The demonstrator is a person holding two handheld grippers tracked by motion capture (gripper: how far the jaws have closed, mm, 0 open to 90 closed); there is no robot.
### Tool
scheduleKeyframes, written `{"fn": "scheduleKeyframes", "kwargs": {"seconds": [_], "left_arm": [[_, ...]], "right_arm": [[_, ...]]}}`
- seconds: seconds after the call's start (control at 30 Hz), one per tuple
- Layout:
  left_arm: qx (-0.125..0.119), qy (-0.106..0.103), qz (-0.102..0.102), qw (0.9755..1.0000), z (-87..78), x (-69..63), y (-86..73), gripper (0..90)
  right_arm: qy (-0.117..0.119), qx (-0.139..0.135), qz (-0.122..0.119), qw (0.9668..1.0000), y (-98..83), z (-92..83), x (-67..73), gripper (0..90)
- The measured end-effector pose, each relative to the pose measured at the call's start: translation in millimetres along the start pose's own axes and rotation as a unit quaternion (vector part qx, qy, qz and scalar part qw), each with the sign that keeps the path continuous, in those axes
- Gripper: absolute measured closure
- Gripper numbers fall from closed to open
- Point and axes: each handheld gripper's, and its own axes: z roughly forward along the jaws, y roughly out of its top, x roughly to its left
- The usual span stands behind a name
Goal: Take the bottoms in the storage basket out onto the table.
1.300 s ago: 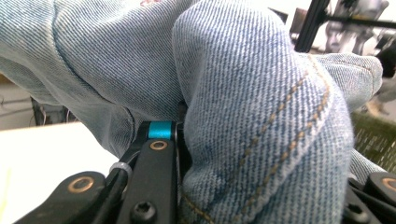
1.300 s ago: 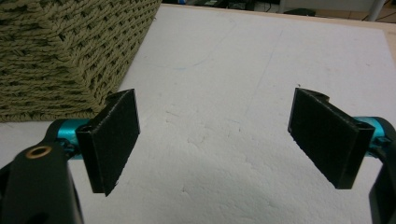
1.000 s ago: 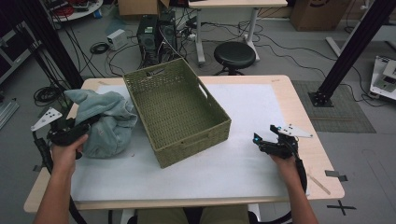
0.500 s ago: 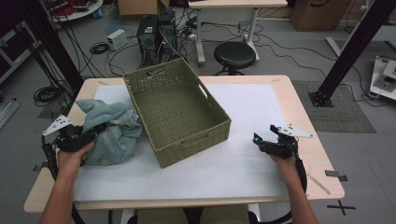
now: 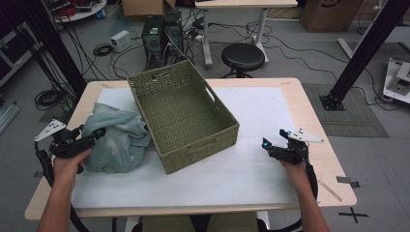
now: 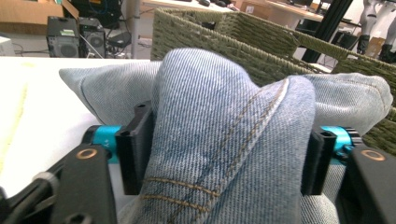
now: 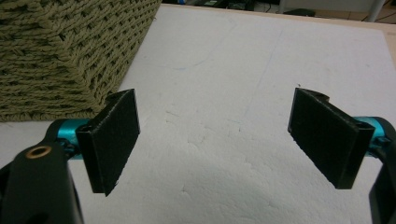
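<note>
Jeans point(image 5: 118, 140): bunched on table's left, touching basket point(image 5: 186, 113). Left gripper point(image 5: 94, 134): jaws just opening, denim fold between them, grip released. Right gripper point(image 5: 273, 145): spread wide, empty

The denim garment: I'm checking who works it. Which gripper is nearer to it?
Left. The left gripper has the denim garment between its jaws; the right gripper hovers beyond the basket.

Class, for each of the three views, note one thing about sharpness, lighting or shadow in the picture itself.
High view: even overhead light, soft throughout, the basket casting little shadow. Left gripper view: the denim is so near that its twill and stitching read crisply, while the room behind is hazier. Right gripper view: the white table cover is bright, with a grey shadow along the bottom edge.
</note>
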Motion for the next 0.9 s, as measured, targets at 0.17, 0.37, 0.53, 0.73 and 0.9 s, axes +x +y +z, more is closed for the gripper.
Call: {"fn": "scheduleKeyframes", "kwargs": {"seconds": [0.17,0.37,0.53,0.73,0.9], "left_arm": [[-0.006,-0.005,-0.002,1.0,-4.5,-1.6,3.4,29.7],[-0.042,0.003,0.003,0.9991,-17.7,-1.2,14.6,27.1],[-0.058,0.0,0.009,0.9982,-27.1,-3.5,29.5,27.1],[-0.061,-0.03,0.019,0.9975,-20.9,-15.3,35.2,26.2],[-0.053,-0.045,0.029,0.9972,-10.1,-26.9,38.7,22.4]], "right_arm": [[0.0,0.001,0.002,1.0,0.0,-0.1,0.1,17.0],[-0.001,0.001,0.002,1.0,0.0,-0.1,0.1,17.0],[-0.001,0.001,0.002,1.0,0.0,-0.1,0.1,16.9],[0.0,0.002,0.002,1.0,0.2,0.3,0.2,16.9],[0.0,0.002,0.002,1.0,0.3,0.3,0.0,16.9]]}}
